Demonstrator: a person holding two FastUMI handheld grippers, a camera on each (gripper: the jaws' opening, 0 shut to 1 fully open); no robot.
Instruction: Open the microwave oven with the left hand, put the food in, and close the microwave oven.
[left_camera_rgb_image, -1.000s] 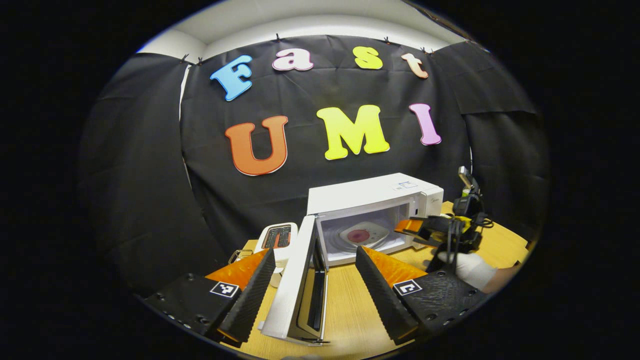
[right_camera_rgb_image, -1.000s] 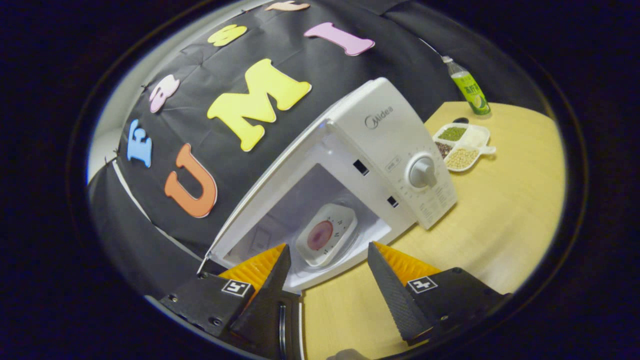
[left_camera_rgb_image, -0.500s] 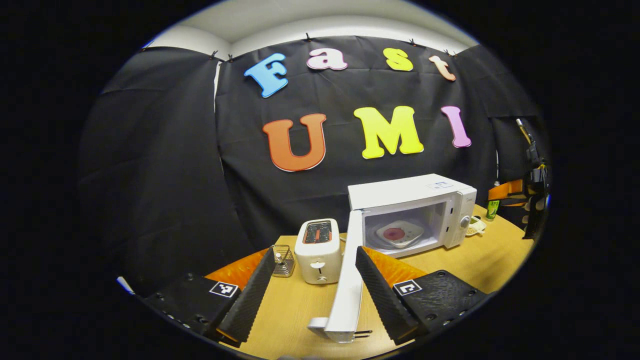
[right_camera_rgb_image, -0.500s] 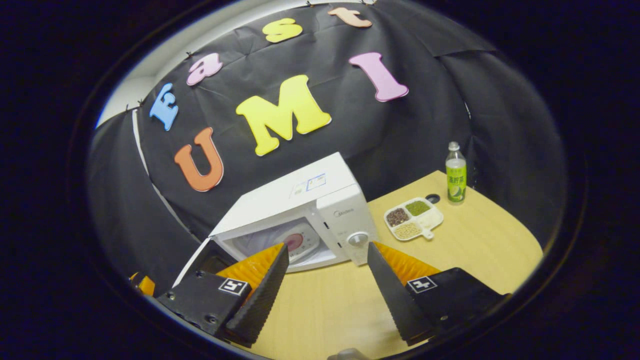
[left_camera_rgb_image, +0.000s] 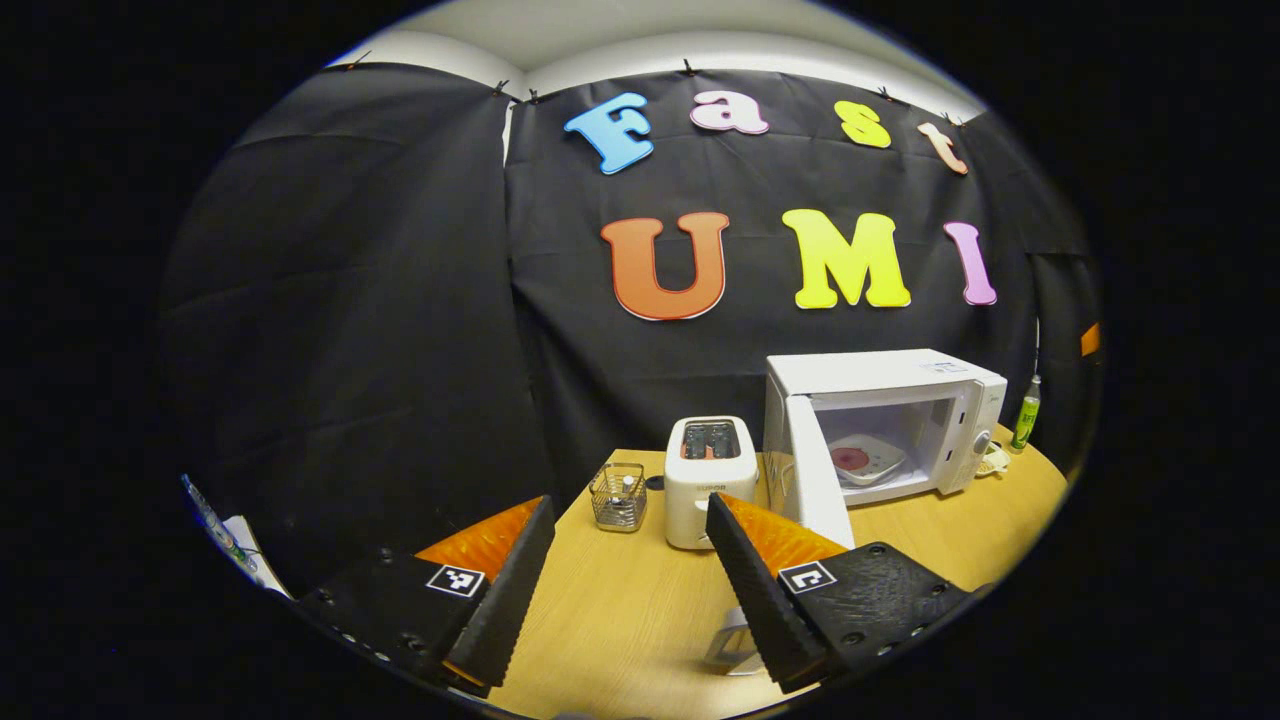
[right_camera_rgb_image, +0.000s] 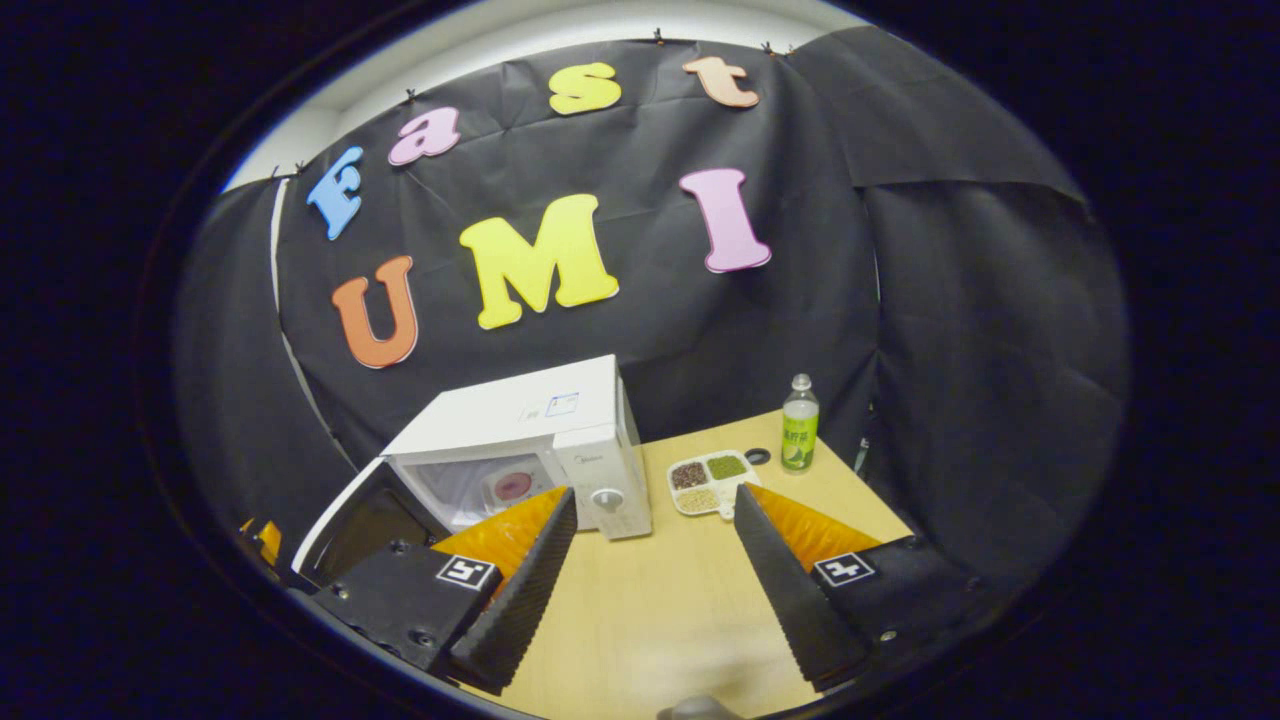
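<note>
The microwave oven (left_camera_rgb_image: 885, 420) stands on the desk (left_camera_rgb_image: 620, 610) with its door (left_camera_rgb_image: 808, 478) swung open, and the food (left_camera_rgb_image: 862, 458) sits on a white dish inside. Just left of it are a white toaster (left_camera_rgb_image: 709, 478) and a small wire basket (left_camera_rgb_image: 618, 495). On its other side lie a divided tray of beans (right_camera_rgb_image: 712, 482) and a green bottle (right_camera_rgb_image: 798, 423). The left hand-held gripper (left_camera_rgb_image: 630, 570) is spread wide, holding nothing; the door's near edge lies just beside its right finger. The right hand-held gripper (right_camera_rgb_image: 650, 565) is likewise spread wide, holding nothing.
</note>
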